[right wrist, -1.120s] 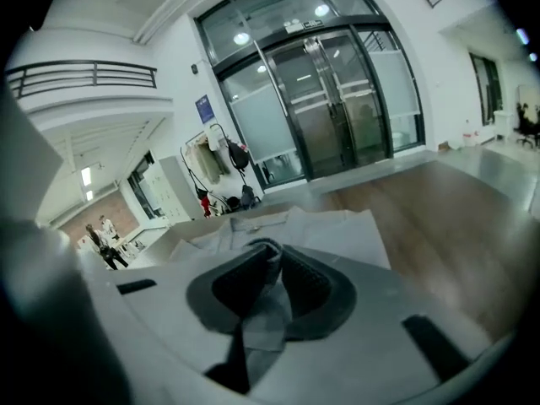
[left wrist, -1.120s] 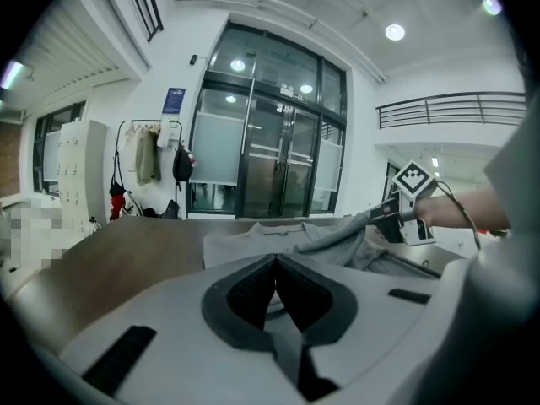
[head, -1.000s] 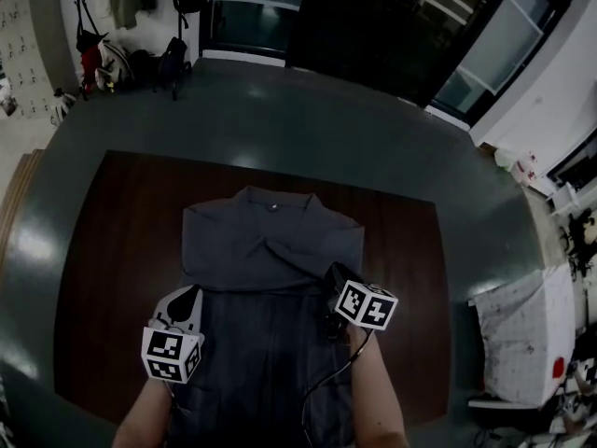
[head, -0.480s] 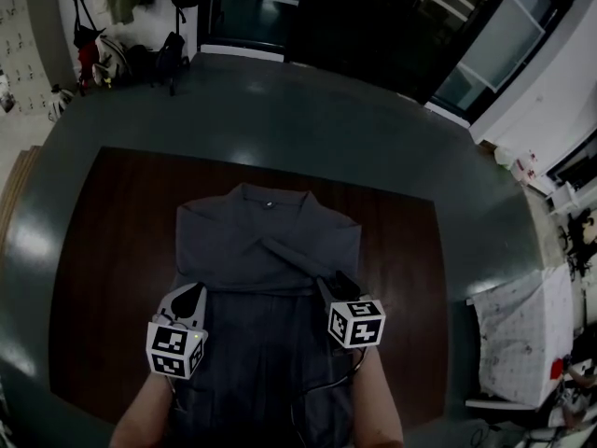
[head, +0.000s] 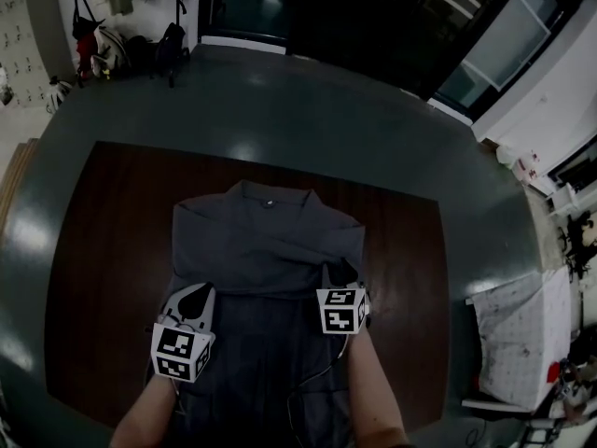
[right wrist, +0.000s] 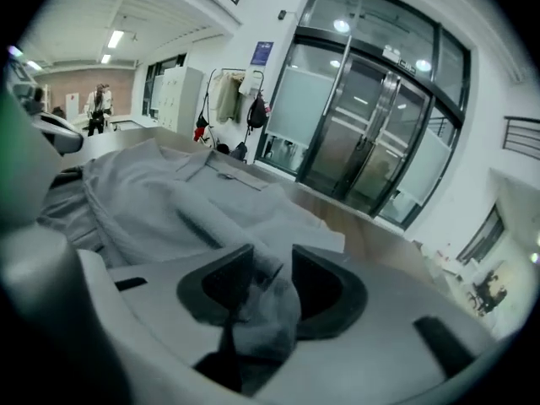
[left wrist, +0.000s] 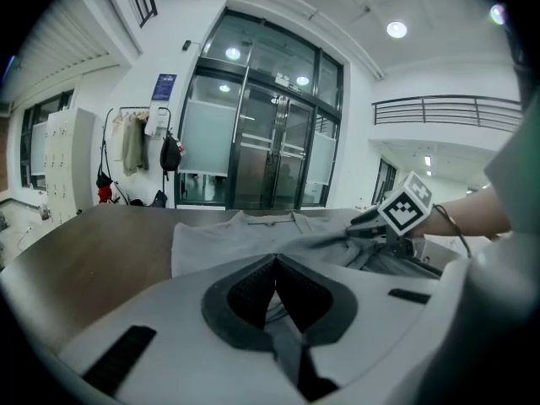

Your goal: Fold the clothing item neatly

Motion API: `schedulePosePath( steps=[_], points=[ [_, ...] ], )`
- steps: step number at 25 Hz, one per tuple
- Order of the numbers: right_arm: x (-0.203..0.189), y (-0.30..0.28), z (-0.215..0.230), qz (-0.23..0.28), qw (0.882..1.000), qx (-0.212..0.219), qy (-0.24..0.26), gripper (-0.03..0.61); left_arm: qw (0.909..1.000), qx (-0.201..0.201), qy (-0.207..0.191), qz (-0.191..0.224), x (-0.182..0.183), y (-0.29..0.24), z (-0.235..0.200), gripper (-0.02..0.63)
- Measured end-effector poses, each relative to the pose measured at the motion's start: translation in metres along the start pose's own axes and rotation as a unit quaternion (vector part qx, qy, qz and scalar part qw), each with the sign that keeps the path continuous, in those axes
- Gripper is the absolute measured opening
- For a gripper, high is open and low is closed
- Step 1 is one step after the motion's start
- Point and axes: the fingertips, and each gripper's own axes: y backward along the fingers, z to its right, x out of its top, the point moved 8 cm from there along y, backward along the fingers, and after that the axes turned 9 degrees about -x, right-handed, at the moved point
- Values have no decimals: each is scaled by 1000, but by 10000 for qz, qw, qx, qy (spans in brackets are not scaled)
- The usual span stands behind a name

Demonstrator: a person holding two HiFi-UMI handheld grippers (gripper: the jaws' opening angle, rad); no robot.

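A grey collared shirt point(head: 266, 241) lies on the dark brown table point(head: 112, 231), collar at the far end, lower part hanging over the near edge. My left gripper point(head: 197, 293) sits at the shirt's left edge, shut with a thin strip of the fabric pinched between its pads point(left wrist: 275, 258). My right gripper point(head: 340, 271) is at the shirt's right side, by the folded-in sleeve. Its jaws have just been opening. A bunch of the grey fabric point(right wrist: 268, 298) lies loosely between them, with a gap on the right pad's side point(right wrist: 270, 256). The right gripper point(left wrist: 371, 222) also shows in the left gripper view.
Grey floor surrounds the table. Bags and hanging clothes point(head: 93, 45) stand at the far left by glass doors point(head: 247, 7). A white cloth-covered object point(head: 518, 334) is off to the right. The person's forearms reach in from the near edge.
The right gripper has rolled so its marker cube faces up, and it sank toward the shirt. The left gripper drifted slightly nearer and lower, still closed.
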Motion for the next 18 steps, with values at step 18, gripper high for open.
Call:
schedulePosePath(
  steps=[18],
  points=[
    [-15,3,-13,-608,9787,1941,-293,112,10000,-10,77,25,-1,7,-2,9]
  ],
)
